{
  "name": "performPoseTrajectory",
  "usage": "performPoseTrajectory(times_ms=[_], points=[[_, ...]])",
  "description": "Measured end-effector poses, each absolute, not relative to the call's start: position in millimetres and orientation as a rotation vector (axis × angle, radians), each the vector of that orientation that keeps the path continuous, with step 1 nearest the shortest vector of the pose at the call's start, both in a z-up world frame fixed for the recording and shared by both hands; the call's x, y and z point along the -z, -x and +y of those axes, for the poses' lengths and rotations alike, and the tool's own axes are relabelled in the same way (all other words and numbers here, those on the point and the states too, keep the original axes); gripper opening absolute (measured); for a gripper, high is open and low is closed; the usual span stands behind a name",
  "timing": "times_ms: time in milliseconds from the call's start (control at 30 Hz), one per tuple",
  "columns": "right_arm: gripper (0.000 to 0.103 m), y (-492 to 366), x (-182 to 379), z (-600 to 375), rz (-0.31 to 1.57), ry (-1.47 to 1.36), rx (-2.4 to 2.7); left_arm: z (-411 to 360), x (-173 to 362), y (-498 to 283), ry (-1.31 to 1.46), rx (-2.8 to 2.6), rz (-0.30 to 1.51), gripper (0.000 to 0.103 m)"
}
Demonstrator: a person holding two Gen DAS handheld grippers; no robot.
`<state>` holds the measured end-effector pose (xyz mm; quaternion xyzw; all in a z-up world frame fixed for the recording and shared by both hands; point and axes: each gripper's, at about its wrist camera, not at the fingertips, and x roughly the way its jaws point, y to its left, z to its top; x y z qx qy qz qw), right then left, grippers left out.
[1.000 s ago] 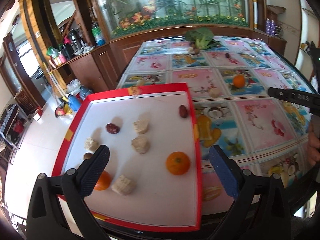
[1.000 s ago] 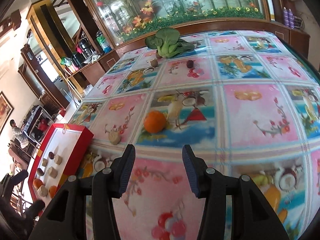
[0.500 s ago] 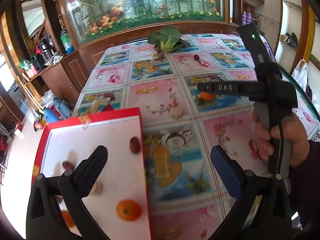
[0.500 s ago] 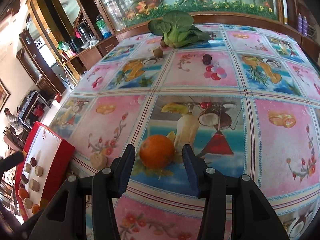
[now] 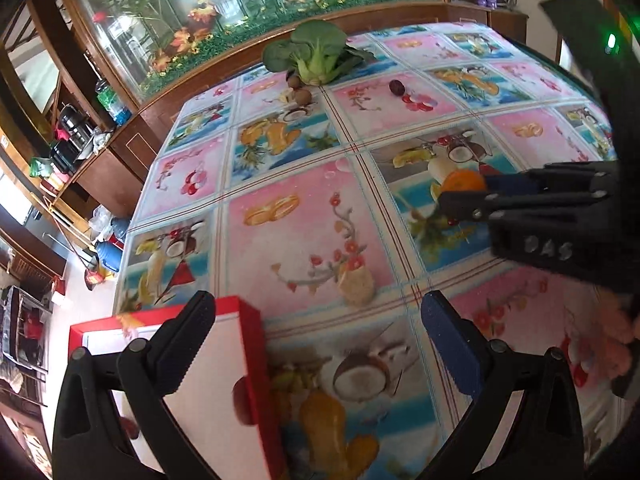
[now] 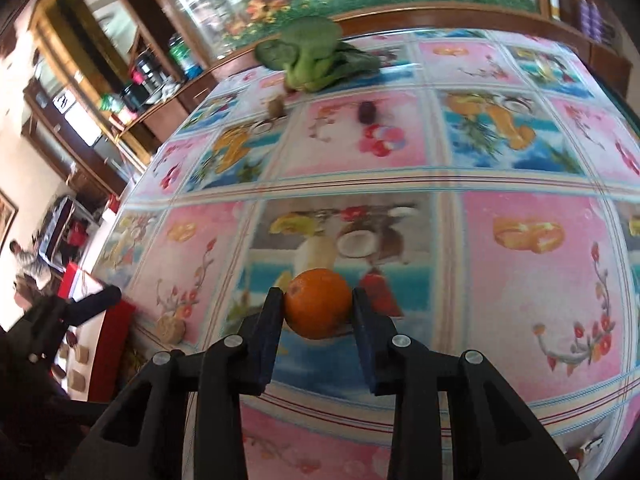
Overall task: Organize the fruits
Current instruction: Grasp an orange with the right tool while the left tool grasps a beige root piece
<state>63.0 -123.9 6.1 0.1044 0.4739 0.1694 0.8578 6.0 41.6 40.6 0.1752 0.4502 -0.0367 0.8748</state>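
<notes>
- Right gripper (image 6: 318, 312) has advanced since a second ago; its pads now touch both sides of the orange (image 6: 318, 303) on the table (image 6: 520, 184).
- Left gripper (image 5: 316, 340) spread wide, empty, by the tray (image 5: 250, 344).
- Lift looks ready.

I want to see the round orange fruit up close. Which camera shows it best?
The right wrist view shows the round orange fruit best: it sits large and whole between the right gripper pads, which touch both its sides. In the left wrist view the fruit is small, far off and half hidden behind that gripper.
</notes>
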Motion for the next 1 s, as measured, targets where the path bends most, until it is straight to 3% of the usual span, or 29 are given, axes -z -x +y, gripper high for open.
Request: performPoseTrajectory(times_ms=[100,467,667,800,867,933,1000], points=[[0.033,-62,-6,-122,0.995,-0.212,-0.348,34,-34,-14,-0.384,0.1,0.964,0.082],[0.034,-62,-7,-119,0.991,-0.202,-0.344,39,-18,-31,-0.309,0.083,1.019,0.072],[0.034,-63,-7,-120,0.991,-0.201,-0.344,39,-18,-29,-0.249,0.094,1.032,0.054],[0.033,-63,-7,-121,0.993,-0.202,-0.344,36,-18,-27,-0.203,0.119,1.037,0.034],[0.033,-62,-7,-120,0.992,-0.199,-0.342,35,-18,-26,-0.202,0.114,1.035,0.033],[0.033,-61,-7,-120,0.991,-0.199,-0.34,36,-18,-27,-0.18,0.115,1.04,0.025],[0.033,-61,-6,-121,0.992,-0.206,-0.337,36,-18,-26,-0.166,0.107,1.04,0.025]])
